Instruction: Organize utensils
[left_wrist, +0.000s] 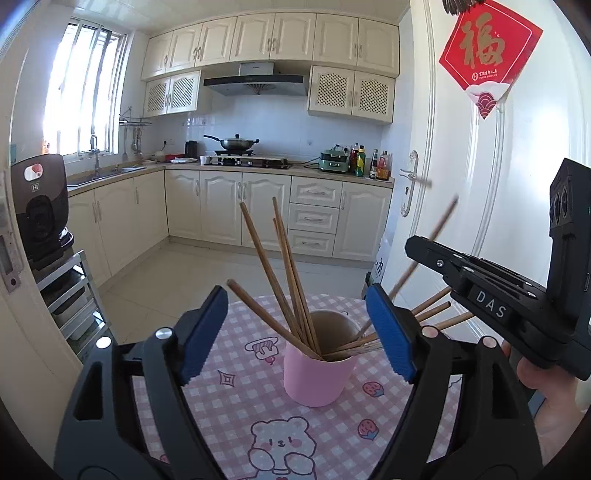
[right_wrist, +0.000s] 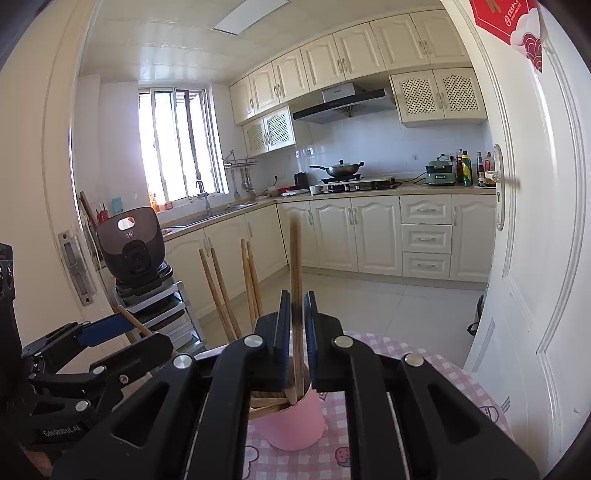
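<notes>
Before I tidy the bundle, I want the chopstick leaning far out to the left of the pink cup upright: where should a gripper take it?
Take the leaning chopstick on its bare upper shaft, above the pink cup rim, coming from the left, probably with the open left gripper. It slants away from the other chopsticks, so that stretch is free on both sides.

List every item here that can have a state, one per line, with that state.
left gripper: open, nothing between its pads
right gripper: shut on one chopstick
pink cup: upright on the checked tablecloth, holding chopsticks
chopsticks in cup: leaning, fanned out
wok: lidded, on the stove
white door: open
cabinet doors: shut
</notes>
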